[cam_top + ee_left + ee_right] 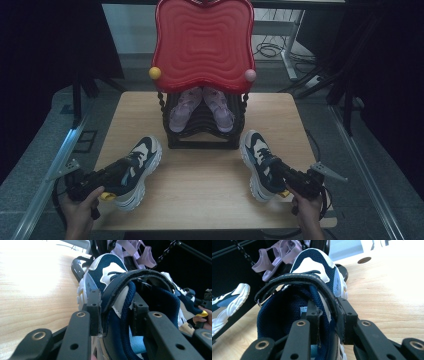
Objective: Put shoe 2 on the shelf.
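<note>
At the near edge of the wooden table (pixel 200 185) 2 hands come in from below, each with a black gripper; the left hand (pixel 80 212) holds the left gripper (pixel 120 172), whose jaws are closed on the side wall of the left sneaker (pixel 136 170), a navy and white shoe lying at the near left of the table with its toe pointing far and slightly right; in the left gripper view the left gripper (pixel 115 312) has 1 jaw outside the shoe and 1 inside the opening, pinching the collar and the dark strap between them, jaws partway closed; the left sneaker (pixel 100 272) rests on the table with its white sole against the wood; the right hand (pixel 306 210) holds the right gripper (pixel 280 172), clamped the same way on the right sneaker (pixel 259 162), which lies at the near right, toe pointing far; in the right gripper view the right gripper (pixel 328 317) grips the right sneaker (pixel 312 267) by its collar and strap, 1 jaw inside the navy lining and 1 outside, partway closed; the 2 sneakers lie well apart; between them, at the far middle of the table, stands a black rack (pixel 200 132) carrying a pair of pale pink sandals (pixel 200 107); above the rack rises a red wavy tray (pixel 202 40), tilted upright, with a yellow knob (pixel 155 73) at its lower left corner and a pink knob (pixel 250 75) at its lower right.
</note>
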The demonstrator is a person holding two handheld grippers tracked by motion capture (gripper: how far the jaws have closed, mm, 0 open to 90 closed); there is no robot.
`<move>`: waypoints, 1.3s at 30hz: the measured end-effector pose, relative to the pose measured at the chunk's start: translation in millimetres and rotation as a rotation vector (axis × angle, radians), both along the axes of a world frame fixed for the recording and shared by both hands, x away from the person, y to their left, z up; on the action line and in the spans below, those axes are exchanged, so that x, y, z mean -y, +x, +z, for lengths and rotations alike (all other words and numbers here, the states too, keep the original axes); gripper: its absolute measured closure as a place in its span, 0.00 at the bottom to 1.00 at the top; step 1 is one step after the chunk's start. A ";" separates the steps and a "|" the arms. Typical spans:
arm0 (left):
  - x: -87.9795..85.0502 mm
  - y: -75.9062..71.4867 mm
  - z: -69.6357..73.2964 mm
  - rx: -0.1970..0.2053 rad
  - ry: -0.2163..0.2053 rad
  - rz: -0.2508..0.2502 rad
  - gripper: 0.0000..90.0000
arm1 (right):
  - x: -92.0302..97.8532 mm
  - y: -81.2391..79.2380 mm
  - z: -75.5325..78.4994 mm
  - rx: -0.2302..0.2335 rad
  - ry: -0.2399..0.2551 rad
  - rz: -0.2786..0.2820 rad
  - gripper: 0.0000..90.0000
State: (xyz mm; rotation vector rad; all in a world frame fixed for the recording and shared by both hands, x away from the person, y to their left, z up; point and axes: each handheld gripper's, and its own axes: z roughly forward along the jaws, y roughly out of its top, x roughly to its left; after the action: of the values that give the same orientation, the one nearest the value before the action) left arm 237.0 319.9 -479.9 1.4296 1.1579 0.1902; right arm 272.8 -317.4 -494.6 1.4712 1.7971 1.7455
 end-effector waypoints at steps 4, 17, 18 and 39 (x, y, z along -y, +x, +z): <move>-1.4 3.4 0.9 0.008 -0.005 0.009 0.75 | 3.8 2.2 -1.6 -0.012 0.018 -0.023 0.83; -13.1 24.1 10.2 0.034 -0.072 0.046 0.75 | 12.7 16.5 1.5 -0.005 0.071 -0.095 0.82; -13.2 25.9 11.8 0.033 -0.074 0.047 0.75 | 11.9 18.6 3.8 -0.001 0.080 -0.096 0.82; -23.3 59.1 63.8 0.106 -0.086 0.093 0.75 | 5.3 50.3 68.0 0.114 0.133 -0.117 0.82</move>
State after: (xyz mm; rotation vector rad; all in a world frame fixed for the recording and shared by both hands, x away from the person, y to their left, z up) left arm 296.1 343.1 -416.1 1.2767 1.1332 0.2751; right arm 323.1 -322.7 -426.6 1.4614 1.5343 1.8801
